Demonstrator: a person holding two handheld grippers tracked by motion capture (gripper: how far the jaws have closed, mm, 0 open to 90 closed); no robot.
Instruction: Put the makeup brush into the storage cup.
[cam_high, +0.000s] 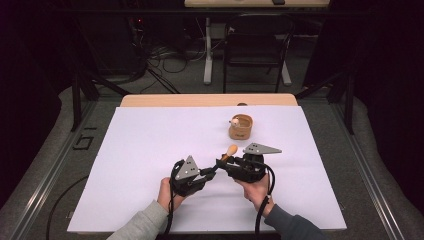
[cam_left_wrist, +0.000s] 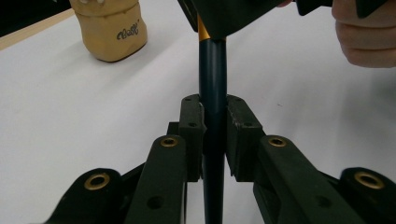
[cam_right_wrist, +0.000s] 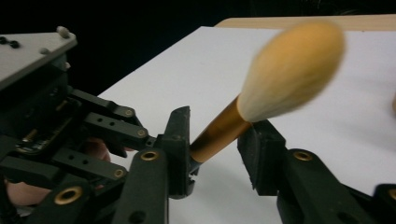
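- Two pairs of tongs meet over the near middle of the desk, one in each of the person's hands, with a makeup brush spanning between them.
- The brush has a dark blue-black handle, a shiny gold ferrule and a rounded, fluffy head of tan bristles that fade paler toward the base.
- The left tongs are clamped tight on the dark handle, which runs straight up between the pads in the left gripper view.
- The right tongs stand narrow around the gold ferrule; one pad is against it, while a small gap shows at the other pad, so no full grip is visible.
- In the high view the brush is held above the white sheet, its bristle head pointing toward the far side of the desk.
- One small tan holder sits farther back on the sheet, well apart from the brush; something small and pale rests at its rim.
- The holder carries a short dark cursive word on its side, too small and tilted to read for certain.
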